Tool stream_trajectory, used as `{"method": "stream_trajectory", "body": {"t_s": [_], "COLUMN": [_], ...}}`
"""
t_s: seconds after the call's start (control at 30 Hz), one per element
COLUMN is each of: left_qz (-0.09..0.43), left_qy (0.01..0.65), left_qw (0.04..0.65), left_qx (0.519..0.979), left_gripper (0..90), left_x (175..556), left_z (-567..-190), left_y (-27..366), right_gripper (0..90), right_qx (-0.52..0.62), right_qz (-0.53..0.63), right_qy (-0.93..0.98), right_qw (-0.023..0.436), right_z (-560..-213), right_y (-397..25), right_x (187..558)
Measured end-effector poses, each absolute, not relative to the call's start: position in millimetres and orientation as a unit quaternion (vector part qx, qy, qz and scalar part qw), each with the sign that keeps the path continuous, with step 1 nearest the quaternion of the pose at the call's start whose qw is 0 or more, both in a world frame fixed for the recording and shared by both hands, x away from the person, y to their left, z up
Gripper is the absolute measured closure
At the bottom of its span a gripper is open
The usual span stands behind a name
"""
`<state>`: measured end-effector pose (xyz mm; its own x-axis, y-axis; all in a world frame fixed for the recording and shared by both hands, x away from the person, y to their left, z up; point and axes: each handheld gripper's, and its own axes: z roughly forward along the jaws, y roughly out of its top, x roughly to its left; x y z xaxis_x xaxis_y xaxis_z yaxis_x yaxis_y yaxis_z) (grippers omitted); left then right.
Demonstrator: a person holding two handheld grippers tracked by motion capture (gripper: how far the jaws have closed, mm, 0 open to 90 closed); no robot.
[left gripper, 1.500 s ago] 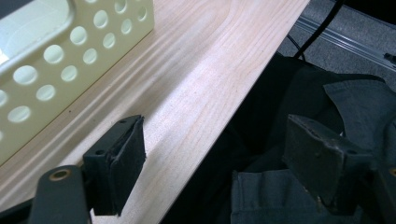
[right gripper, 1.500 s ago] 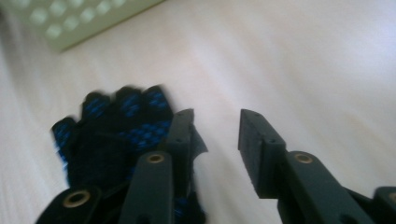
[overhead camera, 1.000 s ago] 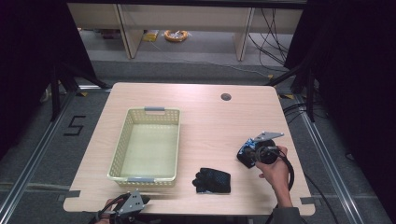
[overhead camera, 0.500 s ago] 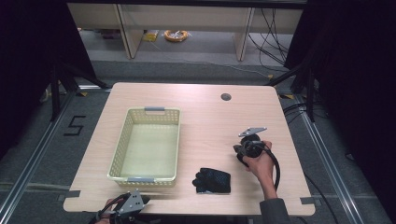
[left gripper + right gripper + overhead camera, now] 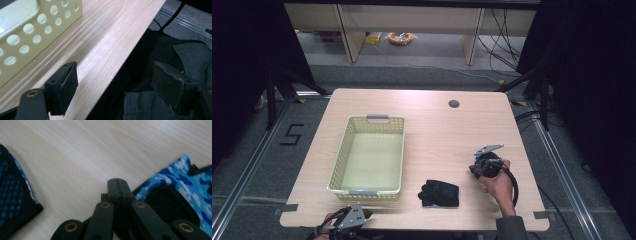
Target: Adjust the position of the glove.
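One pale yellow perforated basket [image 5: 371, 154] is sitting on one light wooden table [image 5: 432, 120]. One black glove with a blue dot pattern [image 5: 439, 193] is lying on the tabletop in the high view, and the right gripper view is showing a second piece, one blue camouflage glove [image 5: 175, 182], beside the jaws. Two grippers are being held: one left gripper [image 5: 354, 218] and one right gripper [image 5: 485, 165]. One round cable hole [image 5: 454, 104] is showing in the tabletop. One yellow cable coil [image 5: 400, 37] is lying on the floor beyond.

left gripper [image 5: 116, 85] – jaws spread over table [image 5: 105, 45] edge | basket [image 5: 32, 27] upper left – near
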<state>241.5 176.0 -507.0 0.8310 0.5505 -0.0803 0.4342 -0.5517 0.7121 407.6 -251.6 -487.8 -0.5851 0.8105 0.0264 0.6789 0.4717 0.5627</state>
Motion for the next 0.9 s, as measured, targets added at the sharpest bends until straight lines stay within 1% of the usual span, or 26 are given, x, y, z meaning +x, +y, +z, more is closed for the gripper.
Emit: {"method": "stream_trajectory", "body": {"t_s": [0.03,0.1,0.23,0.33,0.37,0.4,0.43,0.47,0.57,0.6,0.67,0.77,0.8,0.87,0.9], "left_qz": [0.076,0.076,0.078,0.076,0.083,0.083,0.075,0.082,0.079,0.078,0.079,0.074,0.079,0.08,0.079], "left_qy": [0.28,0.283,0.285,0.282,0.269,0.269,0.285,0.272,0.273,0.273,0.277,0.29,0.283,0.283,0.282], "left_qw": [0.381,0.382,0.382,0.382,0.378,0.378,0.383,0.379,0.38,0.38,0.383,0.39,0.382,0.382,0.381], "left_qx": [0.878,0.876,0.876,0.877,0.882,0.882,0.875,0.881,0.88,0.88,0.878,0.871,0.876,0.876,0.877], "left_gripper": [20.5,20.5,20.5,20.5,20.5,20.5,20.5,20.5,20.5,20.5,20.5,20.5,20.5,20.5,20.5], "left_x": [242,242,242,242,244,244,242,243,243,243,243,241,243,243,243], "left_z": [-507,-507,-508,-507,-507,-507,-508,-507,-507,-507,-507,-508,-507,-507,-507], "left_y": [176,176,176,176,177,177,176,177,176,176,176,175,176,176,176], "right_gripper": [90.0,90.0,90.0,90.0,90.0,90.0,90.0,90.0,90.0,90.0,90.0,90.0,90.0,90.0,90.0], "right_qx": [0.433,0.456,0.469,0.478,0.477,0.477,0.488,0.491,0.489,0.509,0.505,0.509,0.52,0.513,0.524], "right_qz": [0.271,0.273,0.271,0.278,0.271,0.271,0.284,0.273,0.272,0.279,0.263,0.253,0.249,0.252,0.252], "right_qy": [0.851,0.839,0.833,0.825,0.828,0.828,0.817,0.819,0.819,0.805,0.812,0.811,0.806,0.808,0.803], "right_qw": [0.123,0.113,0.115,0.117,0.117,0.117,0.121,0.115,0.122,0.121,0.127,0.141,0.135,0.14,0.13], "right_z": [-488,-486,-486,-487,-485,-485,-486,-484,-484,-485,-482,-481,-480,-480,-477], "right_y": [-257,-269,-281,-288,-295,-295,-300,-305,-313,-314,-325,-333,-333,-335,-336], "right_x": [406,399,392,388,384,384,381,379,377,375,373,372,370,371,369]}}
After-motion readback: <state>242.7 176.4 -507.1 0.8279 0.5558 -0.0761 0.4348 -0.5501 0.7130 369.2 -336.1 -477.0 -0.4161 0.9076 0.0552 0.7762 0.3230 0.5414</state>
